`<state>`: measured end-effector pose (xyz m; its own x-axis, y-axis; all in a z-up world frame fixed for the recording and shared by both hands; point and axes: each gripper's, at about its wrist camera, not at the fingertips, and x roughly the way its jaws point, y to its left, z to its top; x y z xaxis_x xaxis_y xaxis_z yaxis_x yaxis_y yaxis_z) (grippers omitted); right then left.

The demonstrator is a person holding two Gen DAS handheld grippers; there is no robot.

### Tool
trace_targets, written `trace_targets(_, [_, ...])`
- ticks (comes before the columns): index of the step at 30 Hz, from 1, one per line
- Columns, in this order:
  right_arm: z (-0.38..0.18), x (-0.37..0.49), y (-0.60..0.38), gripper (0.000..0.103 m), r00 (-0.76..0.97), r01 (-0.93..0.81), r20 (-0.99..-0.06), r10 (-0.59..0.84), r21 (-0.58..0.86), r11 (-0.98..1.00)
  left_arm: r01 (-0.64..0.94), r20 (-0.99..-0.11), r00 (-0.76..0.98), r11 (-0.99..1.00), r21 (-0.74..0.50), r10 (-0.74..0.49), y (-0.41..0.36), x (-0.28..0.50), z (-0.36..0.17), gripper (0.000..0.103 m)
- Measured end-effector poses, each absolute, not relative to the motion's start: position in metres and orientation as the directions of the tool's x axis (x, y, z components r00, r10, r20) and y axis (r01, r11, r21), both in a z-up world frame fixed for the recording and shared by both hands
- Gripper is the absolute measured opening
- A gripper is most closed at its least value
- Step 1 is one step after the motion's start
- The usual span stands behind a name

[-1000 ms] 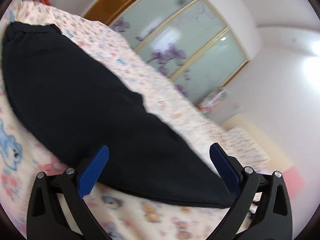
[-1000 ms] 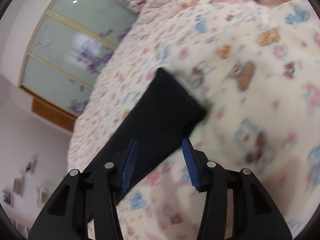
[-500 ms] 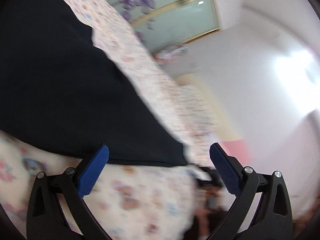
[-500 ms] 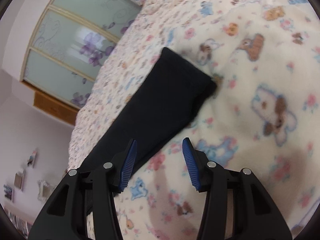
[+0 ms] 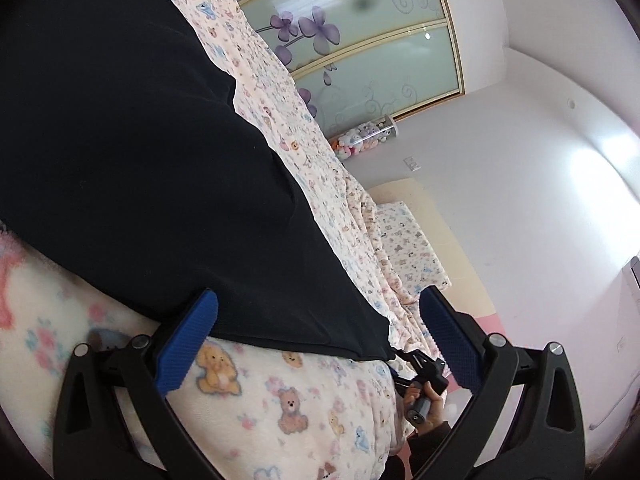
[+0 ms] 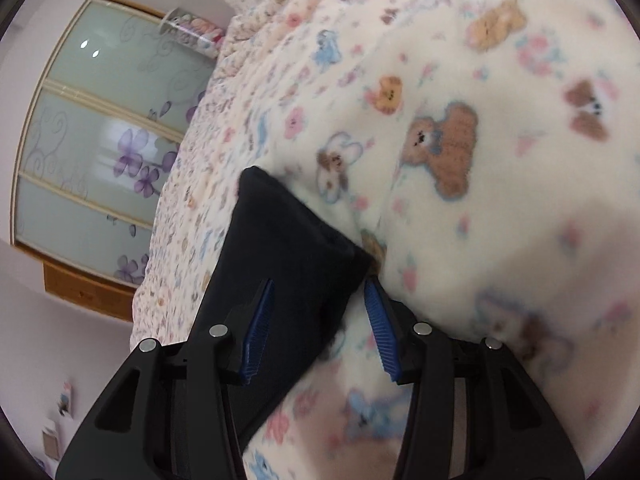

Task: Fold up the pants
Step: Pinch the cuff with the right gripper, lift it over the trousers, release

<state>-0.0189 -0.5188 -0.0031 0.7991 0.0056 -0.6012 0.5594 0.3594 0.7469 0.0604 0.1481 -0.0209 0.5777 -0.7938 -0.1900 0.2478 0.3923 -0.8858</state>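
Observation:
Black pants (image 5: 152, 168) lie flat on a cream blanket with a bear print (image 5: 288, 404). My left gripper (image 5: 320, 332) is open, its blue pads astride the near edge of the pants. In the right wrist view the leg end of the pants (image 6: 288, 248) lies between the open jaws of my right gripper (image 6: 318, 324), whose right pad sits at the hem corner. The right gripper and the hand holding it (image 5: 420, 396) also show in the left wrist view, at the hem end.
The blanket (image 6: 480, 200) covers the bed on all sides of the pants. A frosted glass wardrobe with purple flowers (image 5: 360, 36) stands beyond the bed. A jar of plush toys (image 5: 364, 136) stands by the white wall. The floor is pink (image 5: 492, 336).
My left gripper has swung toward the leg end and come down to the edge of the pants. My right gripper has moved forward until its jaws straddle the hem.

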Motion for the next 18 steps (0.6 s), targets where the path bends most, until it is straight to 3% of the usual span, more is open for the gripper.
trace_targets(2, [-0.005, -0.012, -0.522, 0.044, 0.803, 0.555, -0.595, 0.006, 0.752, 0.357, 0.248, -0.199, 0.576, 0.401, -0.882, -0.793, 0.147, 0.061, -0.020, 0.101])
trace_targets(3, [-0.004, -0.010, -0.523, 0.024, 0.808, 0.550, -0.589, -0.003, 0.752, 0.362, 0.250, -0.203, 0.575, 0.406, -0.879, -0.793, 0.146, 0.061, -0.019, 0.101])
trace_targets(5, [0.000, -0.012, -0.522, 0.018, 0.826, 0.526, -0.563, -0.020, 0.758, 0.387, 0.252, -0.202, 0.573, 0.406, -0.878, -0.794, 0.147, 0.061, -0.018, 0.101])
trace_targets(10, [0.041, -0.019, -0.493, 0.016, 0.896, 0.402, -0.438, -0.071, 0.734, 0.547, 0.251, -0.158, 0.584, 0.363, -0.898, -0.796, 0.156, 0.060, -0.016, 0.101])
trace_targets(18, [0.136, 0.019, -0.379, 0.016, 0.960, 0.085, -0.257, 0.111, 0.644, 0.760, 0.254, -0.137, 0.684, 0.410, -0.876, -0.716, 0.178, 0.043, -0.002, 0.101])
